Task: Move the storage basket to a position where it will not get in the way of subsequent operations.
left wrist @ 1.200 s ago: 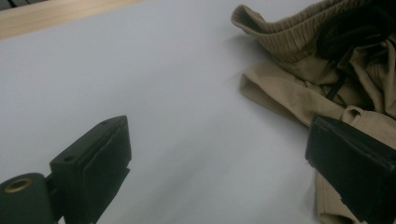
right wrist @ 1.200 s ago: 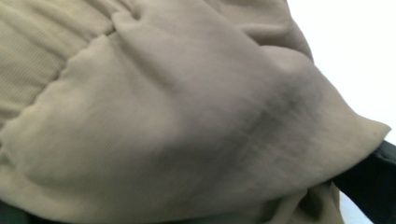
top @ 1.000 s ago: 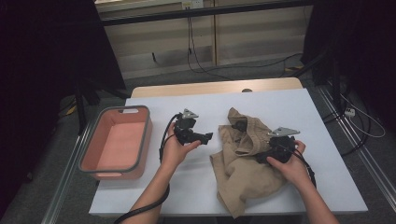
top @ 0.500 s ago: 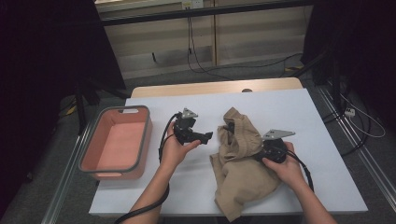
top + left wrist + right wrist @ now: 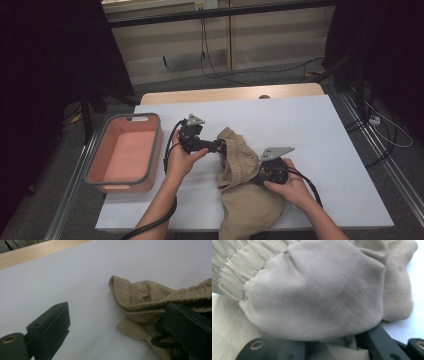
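A tan garment (image 5: 246,202) with a ribbed elastic band (image 5: 126,293) lies crumpled on the white table (image 5: 310,125). My right gripper (image 5: 256,175) comes in from the right. Its jaws have just been closing, and they are shut on a bunched fold of the cloth (image 5: 317,295), which swells up in front of the right gripper (image 5: 324,346). My left gripper (image 5: 220,146) points right at the garment's upper edge and stands open. In the left gripper view (image 5: 117,316) its right jaw rests against the cloth and its left jaw is over bare table.
A salmon bin with a grey rim (image 5: 150,150) stands at the table's left edge. Bare tabletop stretches behind and to the right of the garment. A wooden strip (image 5: 230,94) runs along the far edge, with cables on the floor beyond.
My right gripper has slid left with the garment in its jaws, bunching the cloth up against the left gripper. The left hand has stayed where it was.
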